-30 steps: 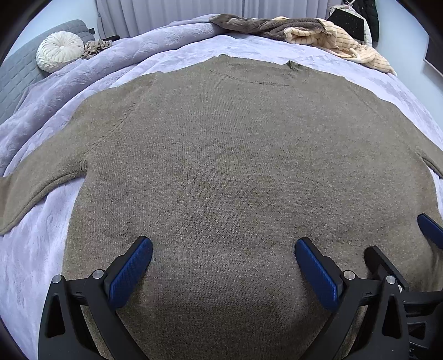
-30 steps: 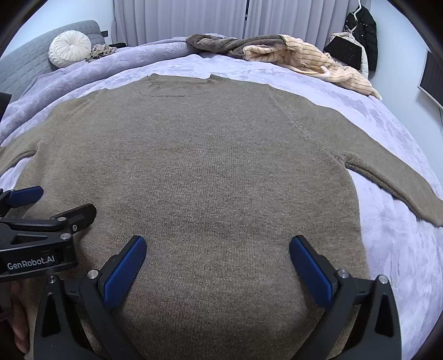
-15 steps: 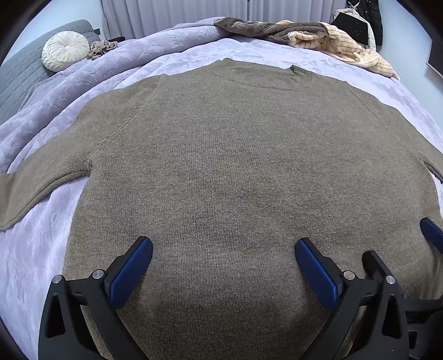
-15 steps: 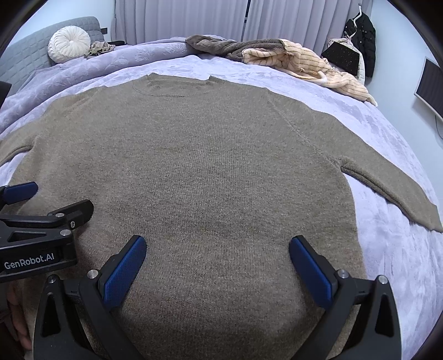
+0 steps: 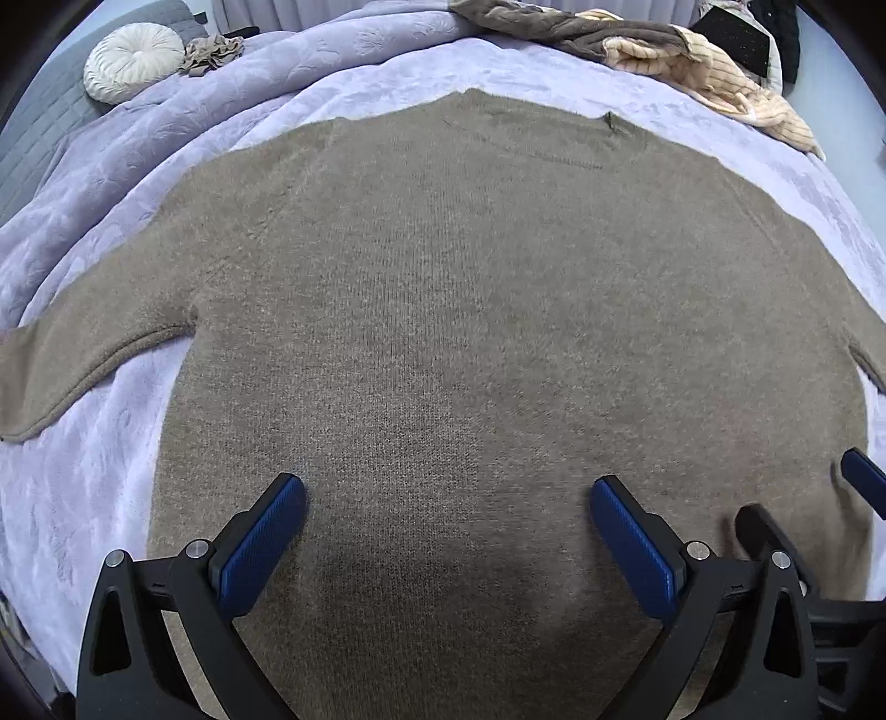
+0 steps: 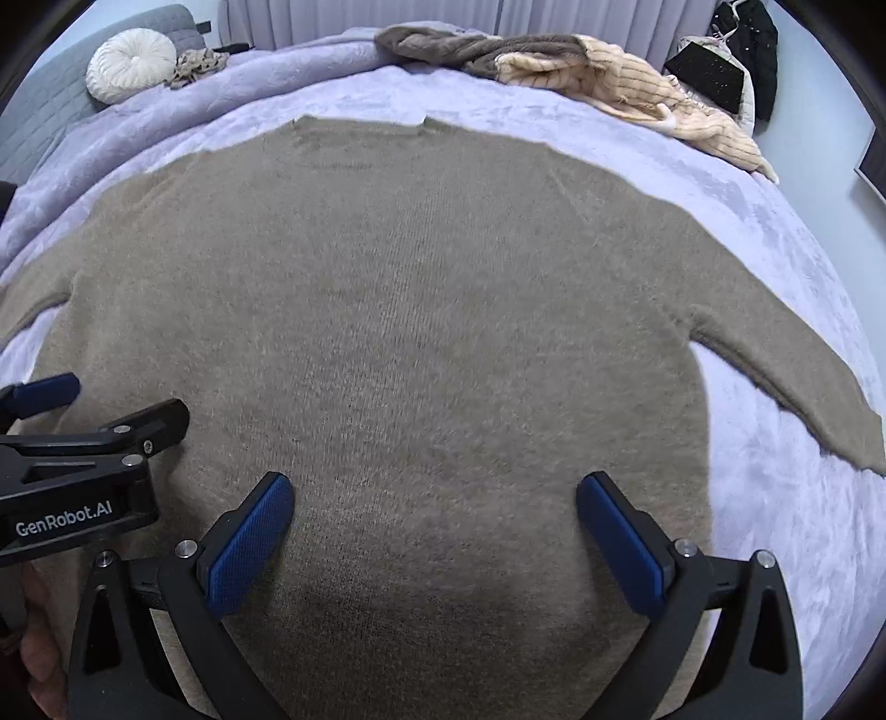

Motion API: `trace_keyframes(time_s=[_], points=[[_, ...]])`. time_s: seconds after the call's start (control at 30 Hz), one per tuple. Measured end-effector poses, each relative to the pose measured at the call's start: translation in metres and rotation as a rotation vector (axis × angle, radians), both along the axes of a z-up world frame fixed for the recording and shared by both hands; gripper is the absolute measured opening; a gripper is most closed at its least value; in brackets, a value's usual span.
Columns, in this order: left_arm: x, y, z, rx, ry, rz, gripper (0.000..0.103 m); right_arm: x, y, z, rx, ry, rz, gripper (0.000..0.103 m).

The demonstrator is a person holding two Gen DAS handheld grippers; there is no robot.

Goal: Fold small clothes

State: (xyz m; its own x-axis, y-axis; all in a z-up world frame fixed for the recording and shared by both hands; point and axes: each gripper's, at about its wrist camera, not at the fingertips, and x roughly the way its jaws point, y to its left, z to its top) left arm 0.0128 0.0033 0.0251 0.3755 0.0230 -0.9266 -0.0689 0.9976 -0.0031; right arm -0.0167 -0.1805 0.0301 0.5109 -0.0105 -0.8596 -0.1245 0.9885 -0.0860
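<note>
An olive-brown knitted sweater (image 5: 470, 310) (image 6: 398, 310) lies flat on the bed, collar at the far side, both sleeves spread outward. The left sleeve (image 5: 72, 365) runs off to the left in the left wrist view; the right sleeve (image 6: 803, 382) stretches right in the right wrist view. My left gripper (image 5: 446, 498) hovers open over the sweater's lower body with nothing between its blue pads. Beside it my right gripper (image 6: 434, 495) is open too, above the lower body. Each gripper shows at the edge of the other's view.
The lilac bedspread (image 6: 775, 232) covers the bed. A heap of brown and cream striped clothes (image 6: 581, 72) lies at the far side. A round white cushion (image 5: 133, 61) rests by the grey headboard at far left. A dark jacket (image 6: 747, 50) hangs at far right.
Both grippers have drawn back and up a little, so more of the sweater and its sleeves shows. The sweater lies as before and both grippers stay open.
</note>
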Motion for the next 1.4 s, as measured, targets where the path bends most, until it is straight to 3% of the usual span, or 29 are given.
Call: trace_keyframes(time_s=[0.33,0.47,0.7,0.97,1.4], points=[[-0.006,-0.008,0.055,0.004,-0.172,0.033,0.103,0.003,-0.035,0.049,0.01,-0.079,-0.051,0.103],[-0.002,-0.017,0.061,-0.03,-0.143,0.022,0.103,0.005,-0.044,0.06,0.006,-0.09,-0.056,0.103],[0.003,-0.051,0.071,0.034,-0.135,-0.045,0.103,0.011,-0.071,0.066,0.012,-0.097,-0.101,0.103],[0.02,-0.089,0.068,0.005,-0.075,-0.096,0.103,0.018,-0.107,0.068,0.024,-0.097,-0.153,0.103],[0.038,-0.149,0.074,0.015,-0.073,-0.155,0.103,0.027,-0.164,0.073,0.043,-0.119,-0.231,0.103]])
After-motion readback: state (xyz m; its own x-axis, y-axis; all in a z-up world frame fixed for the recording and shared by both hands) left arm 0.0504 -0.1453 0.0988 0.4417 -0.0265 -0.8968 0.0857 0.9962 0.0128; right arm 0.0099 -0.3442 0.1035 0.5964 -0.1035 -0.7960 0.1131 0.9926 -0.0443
